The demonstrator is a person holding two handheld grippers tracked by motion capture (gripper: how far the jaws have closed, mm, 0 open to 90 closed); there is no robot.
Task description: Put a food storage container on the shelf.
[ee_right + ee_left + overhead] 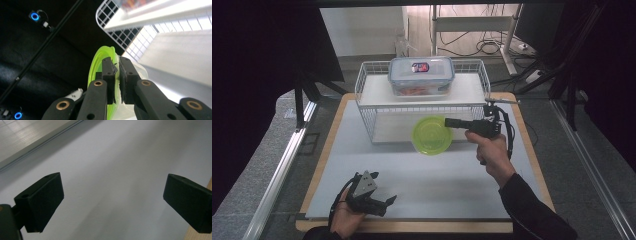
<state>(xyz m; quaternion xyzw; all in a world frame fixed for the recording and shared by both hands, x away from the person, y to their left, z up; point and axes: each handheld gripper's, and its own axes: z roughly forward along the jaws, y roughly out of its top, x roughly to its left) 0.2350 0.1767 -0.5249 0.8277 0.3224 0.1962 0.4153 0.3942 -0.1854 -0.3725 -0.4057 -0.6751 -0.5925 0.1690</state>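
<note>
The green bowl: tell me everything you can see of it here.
The green bowl is round, lime-coloured, translucent plastic by the look, with a thin flared rim. It is lifted off the table, tipped up on edge so that one face turns toward the high camera, in front of the white wire rack's lower shelf. The right gripper is shut on its rim; nothing else touches it.

The white wire rack with two shelves (362, 85) stands at the far end of the pale grey table top (422, 185) and blocks the way there; a clear plastic box with a blue-rimmed lid (421, 75) takes the middle of its upper shelf. The round lime-green plastic lid (432, 135) hangs just before the lower shelf opening and partly covers it. The near and middle part of the table top is free, with only the left gripper (379, 202) at the near left edge.
</note>
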